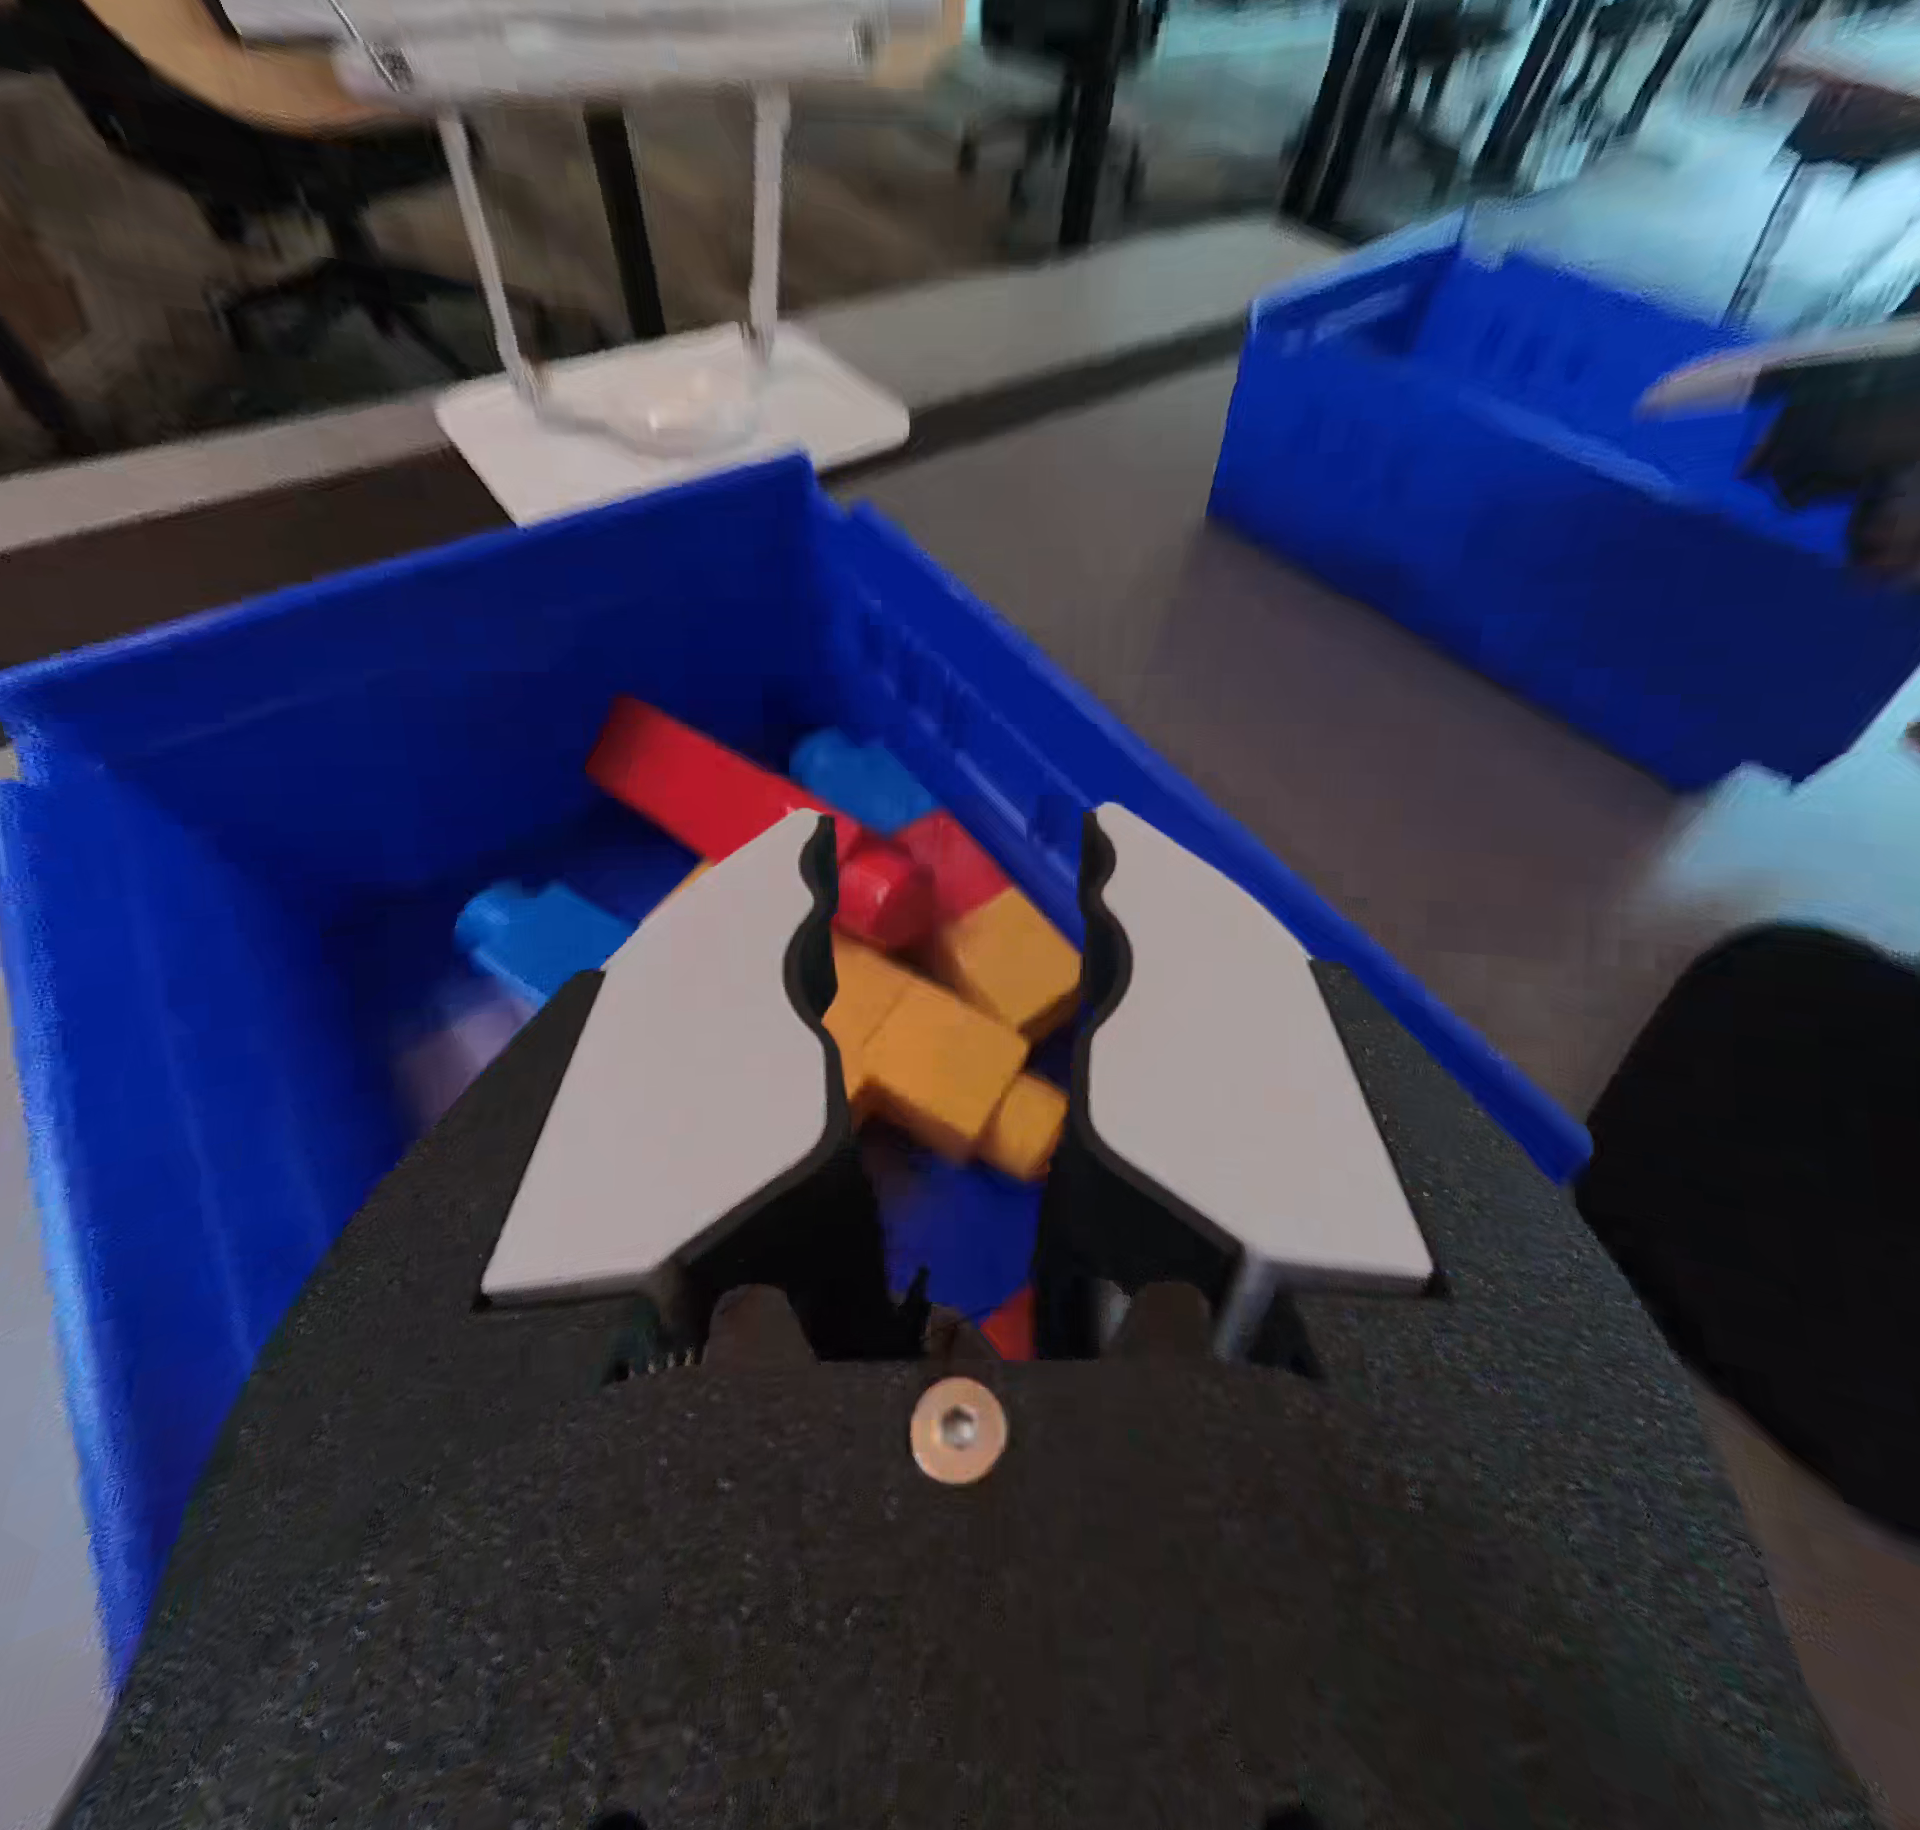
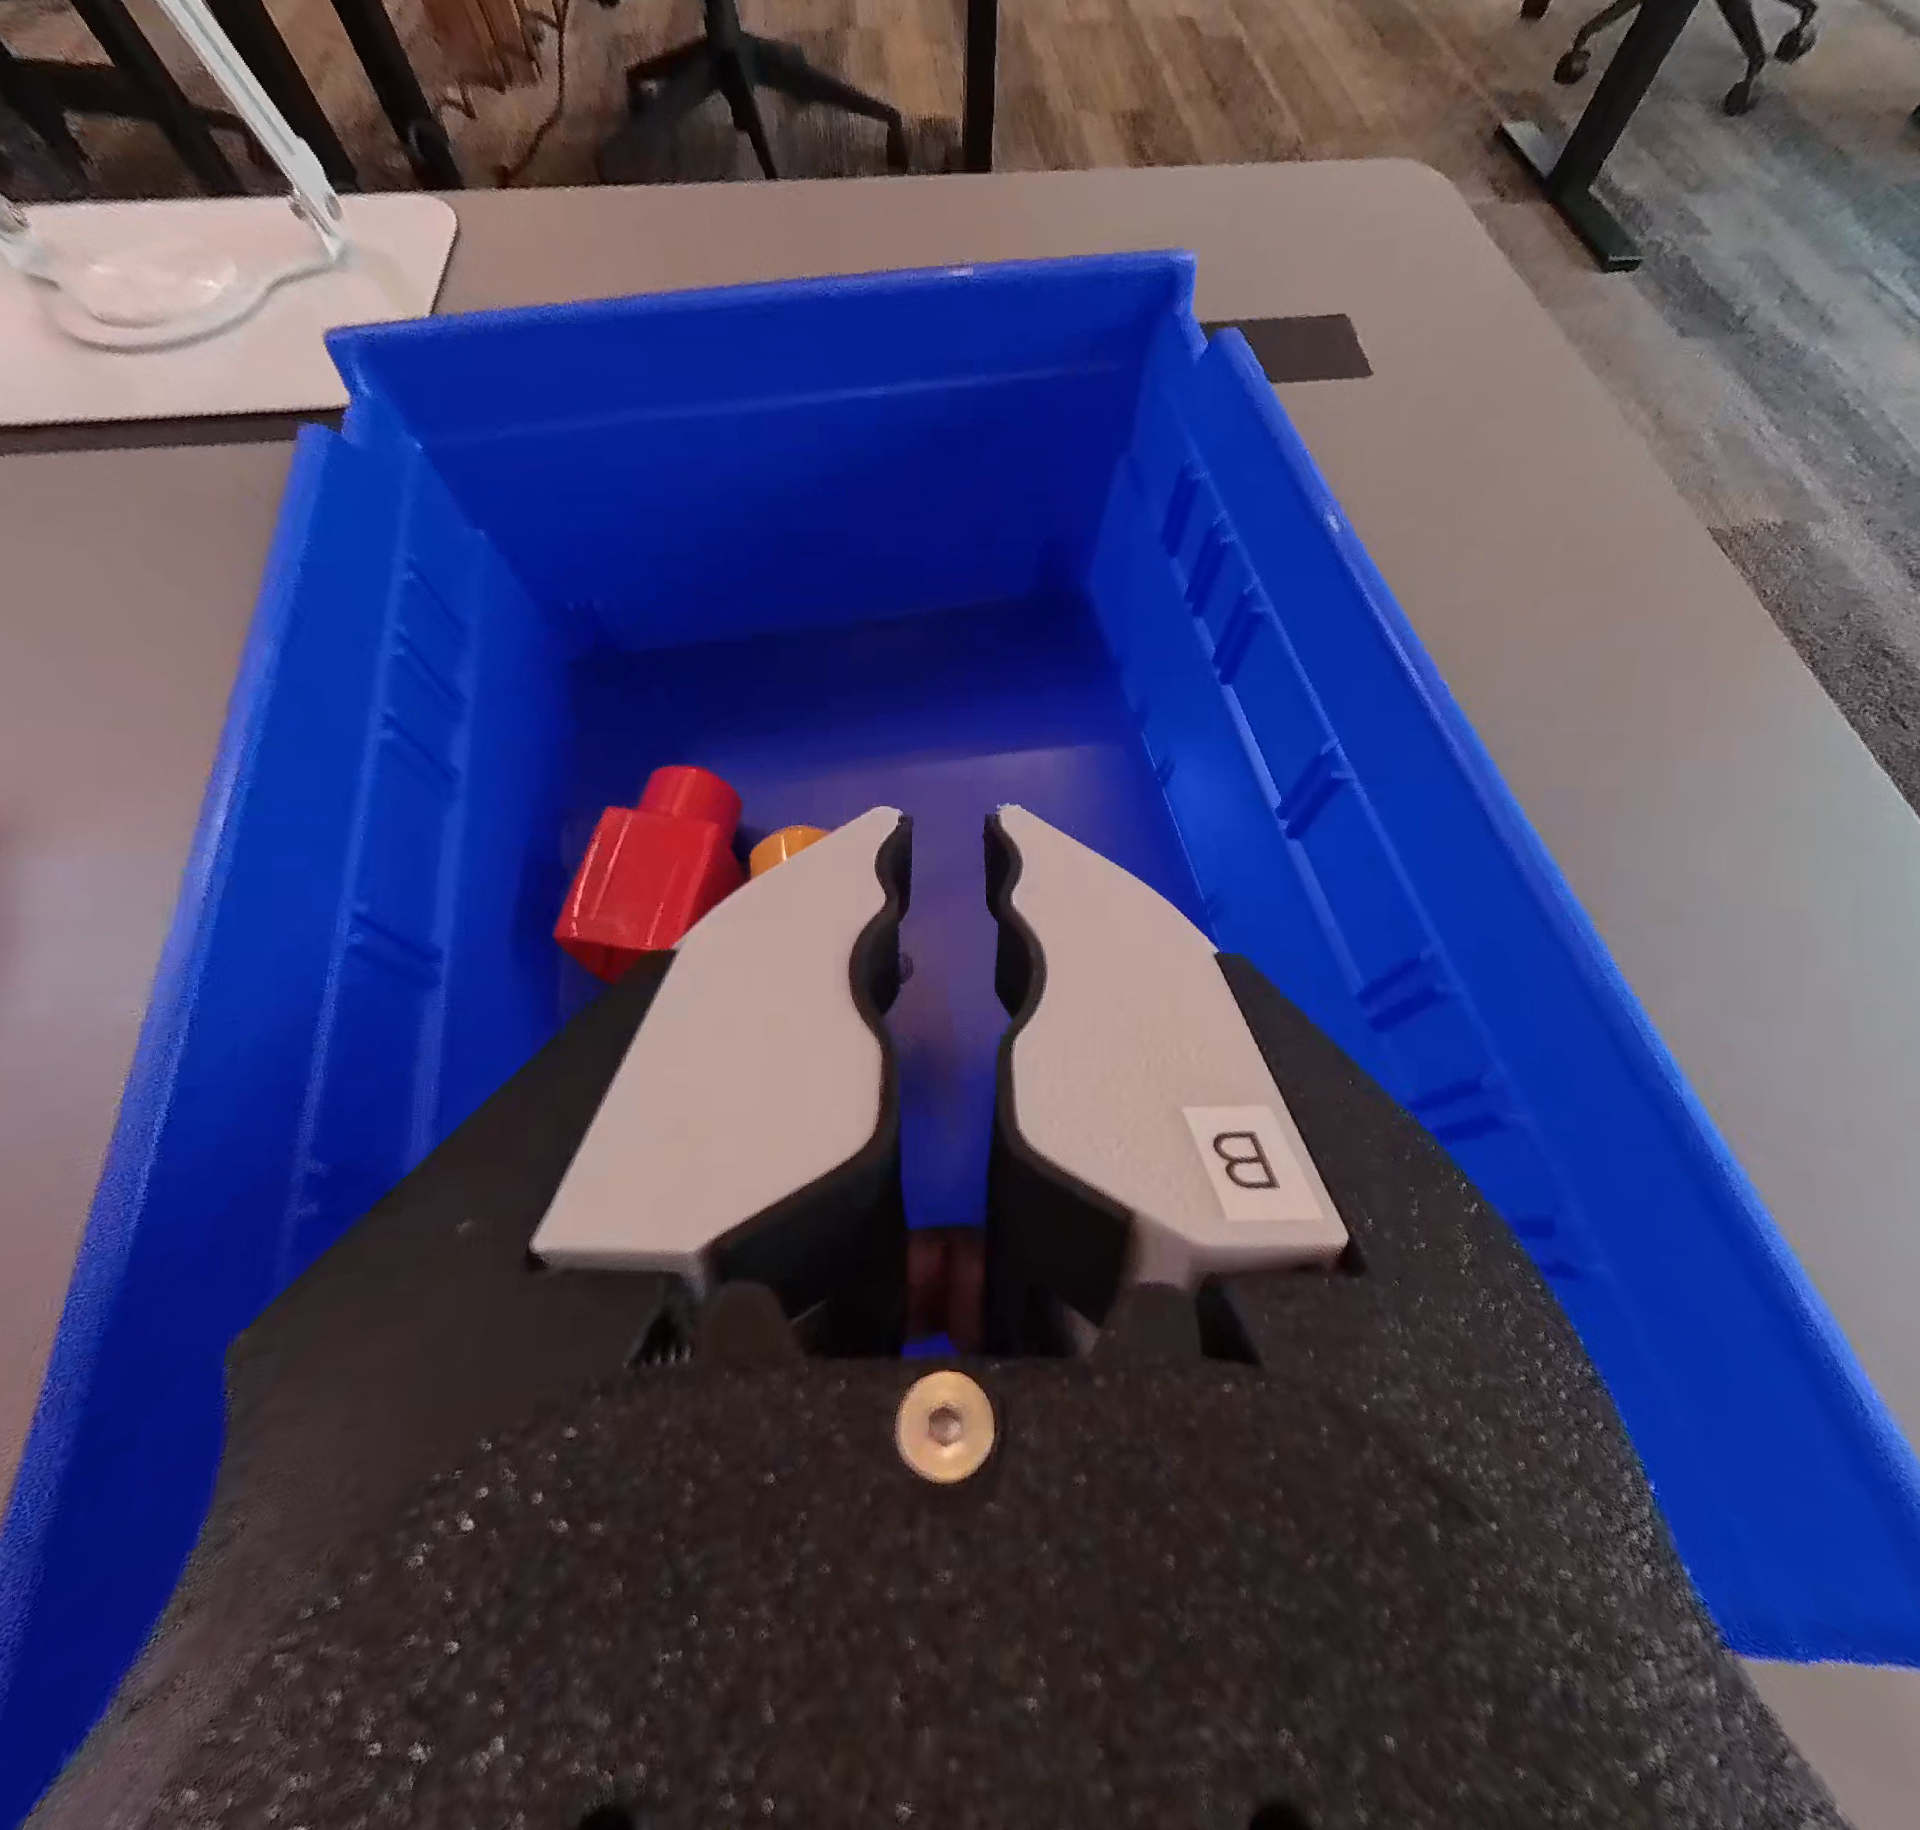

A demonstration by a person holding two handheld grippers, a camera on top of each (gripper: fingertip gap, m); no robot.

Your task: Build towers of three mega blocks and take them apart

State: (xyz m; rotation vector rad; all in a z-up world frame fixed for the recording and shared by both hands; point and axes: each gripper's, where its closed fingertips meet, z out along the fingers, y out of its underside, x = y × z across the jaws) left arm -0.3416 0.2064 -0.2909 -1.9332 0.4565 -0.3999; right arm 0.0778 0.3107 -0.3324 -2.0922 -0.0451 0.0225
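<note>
In the left wrist view my left gripper (image 1: 956, 824) is open and empty above a blue bin (image 1: 416, 617). The bin holds several mega blocks: a long red one (image 1: 696, 783), blue ones (image 1: 540, 928) and orange ones (image 1: 945, 1053) showing between the jaws. In the right wrist view my right gripper (image 2: 945, 819) is empty, its jaws a narrow gap apart, over a second blue bin (image 2: 779, 450). That bin holds a red block (image 2: 644, 876) and an orange block (image 2: 787, 848), the orange one partly hidden behind my left finger. The left wrist view is blurred.
A clear stand on a white base (image 1: 665, 409) sits behind the bins on the grey table; it also shows in the right wrist view (image 2: 208, 305). The second bin (image 1: 1507, 533) lies to the right of the first. A dark rounded shape (image 1: 1766, 1209) is at the right. Office chairs stand beyond the table.
</note>
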